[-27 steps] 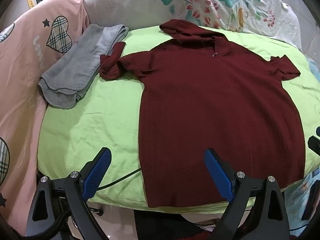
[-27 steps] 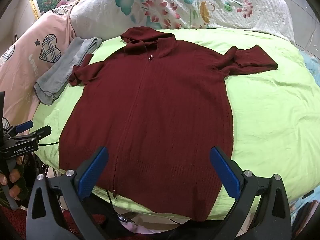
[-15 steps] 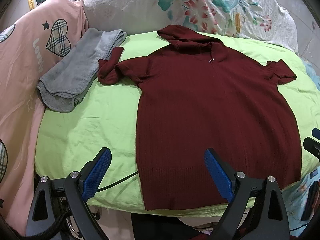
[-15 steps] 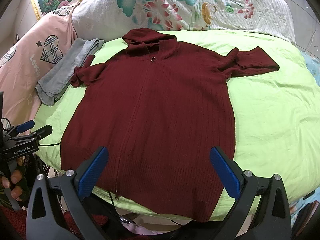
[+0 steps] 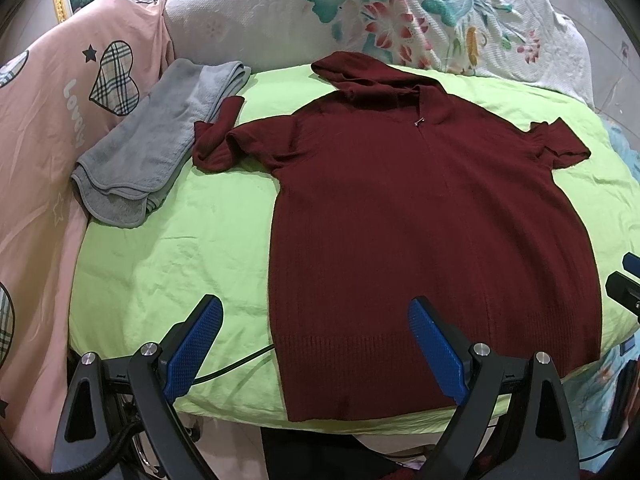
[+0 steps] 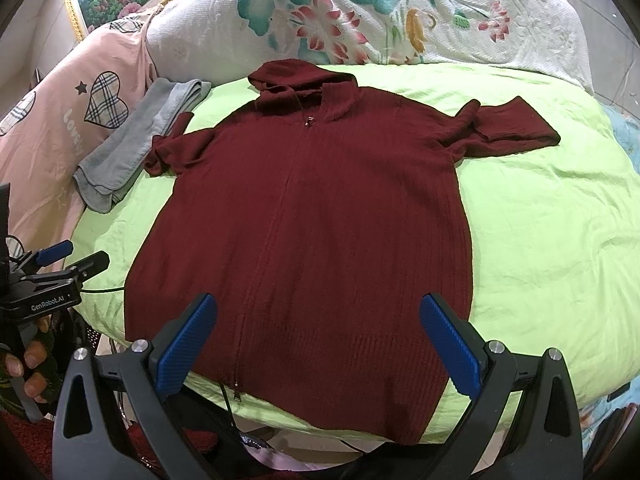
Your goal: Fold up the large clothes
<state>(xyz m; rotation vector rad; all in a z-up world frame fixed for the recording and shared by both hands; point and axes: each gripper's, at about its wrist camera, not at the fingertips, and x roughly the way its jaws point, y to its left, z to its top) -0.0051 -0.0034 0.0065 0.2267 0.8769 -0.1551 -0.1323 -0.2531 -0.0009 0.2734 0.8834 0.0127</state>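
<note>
A dark red hooded zip sweater (image 5: 424, 220) lies spread flat, front up, on a lime green sheet (image 5: 168, 240), hood toward the pillows; it fills the middle of the right wrist view (image 6: 312, 220). Both sleeves are bunched at the shoulders. My left gripper (image 5: 316, 320) is open and empty, held back over the hem's left corner. My right gripper (image 6: 318, 322) is open and empty over the hem's middle. The left gripper also shows at the left edge of the right wrist view (image 6: 60, 264).
A folded grey towel (image 5: 156, 140) lies at the far left beside the left sleeve. A pink quilt with plaid hearts (image 5: 44, 92) and a floral pillow (image 5: 400, 20) border the bed. A black cable (image 5: 236, 364) hangs at the near edge.
Both grippers have drawn back slightly, so the sweater sits a little farther off in both views. Neither gripper has opened or shut.
</note>
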